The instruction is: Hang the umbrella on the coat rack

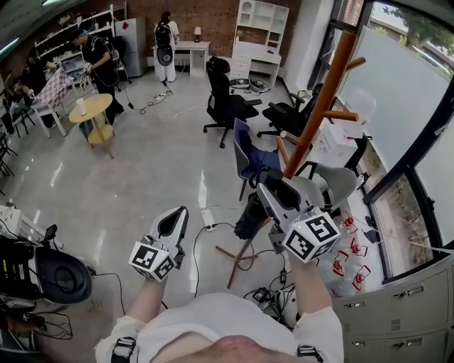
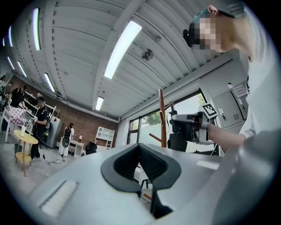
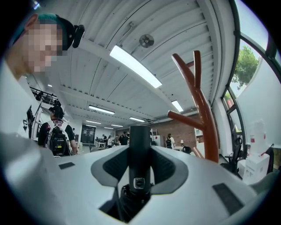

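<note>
Workshop room seen from above, with my two hand-held grippers in the foreground. My right gripper (image 1: 278, 190) is clamped on the straight handle of a folded black umbrella (image 3: 139, 151). Its own view shows the handle standing upright between the ribbed pads, which press on it from both sides. In the head view the umbrella's bundled canopy hangs beneath this gripper. My left gripper (image 1: 176, 215) holds nothing, its jaws drawn together, and it sits to the left of the right one, apart from the umbrella. Just beyond the right gripper stands a reddish-brown wooden coat rack (image 1: 320, 106) with short pegs angling up from its pole. I see the umbrella near the rack but not resting on any peg. Behind the rack is a blue chair (image 1: 248, 152), and further back a black office chair (image 1: 225, 99). Far left, a round yellow side table (image 1: 91, 108) stands on the glossy grey floor (image 1: 156, 177), with people working near a red brick wall (image 1: 213, 18)
</note>
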### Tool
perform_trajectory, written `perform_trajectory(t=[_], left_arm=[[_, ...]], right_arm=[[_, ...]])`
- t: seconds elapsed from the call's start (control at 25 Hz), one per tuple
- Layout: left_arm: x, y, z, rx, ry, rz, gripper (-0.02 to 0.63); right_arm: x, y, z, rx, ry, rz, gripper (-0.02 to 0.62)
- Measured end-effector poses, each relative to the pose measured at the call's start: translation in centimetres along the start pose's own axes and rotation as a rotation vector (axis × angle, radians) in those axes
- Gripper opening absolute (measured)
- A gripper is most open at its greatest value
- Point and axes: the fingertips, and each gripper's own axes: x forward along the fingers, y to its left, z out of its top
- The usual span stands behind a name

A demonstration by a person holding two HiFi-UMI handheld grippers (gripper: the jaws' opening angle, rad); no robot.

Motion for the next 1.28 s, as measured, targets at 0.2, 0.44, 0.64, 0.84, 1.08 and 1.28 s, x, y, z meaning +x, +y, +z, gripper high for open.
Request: perform_trajectory(t=[0.2,0.44,0.64,0.84,1.08,1.28], left_arm=[[1.0,-0.7,2.0,0.009,-0.032,-0.024,0.009],[2.0,-1.5,3.4,0.036,-0.052,-0.053,0.009],[2.5,-0.8,4.3,0.042,-0.068,-0.049,0.009],[2.5,-0.4,4.1,0.033,-0.076,-0.046,0.009],[3.2,-0.4,4.4,0.035,-0.075,-0.065,0.009],[3.9,-0.7,4.7,0.046,-0.074,-0.078,0.009]], right_arm=[[0.6,0.0,2.8,-0.016,-0.027,0.019,0.155],[1.1,-0.4,6.1,-0.015,-0.061,0.036,0.153],[1.9,-1.8,7.9,0.001,-0.075,0.022,0.153],[1.7,-2.6,9.0,0.013,-0.089,0.009,0.153],[1.8,-4.1,9.9,0.049,-0.096,-0.005,0.153],[1.4,-4.8,10.8,0.052,-0.102,-0.012,0.153]])
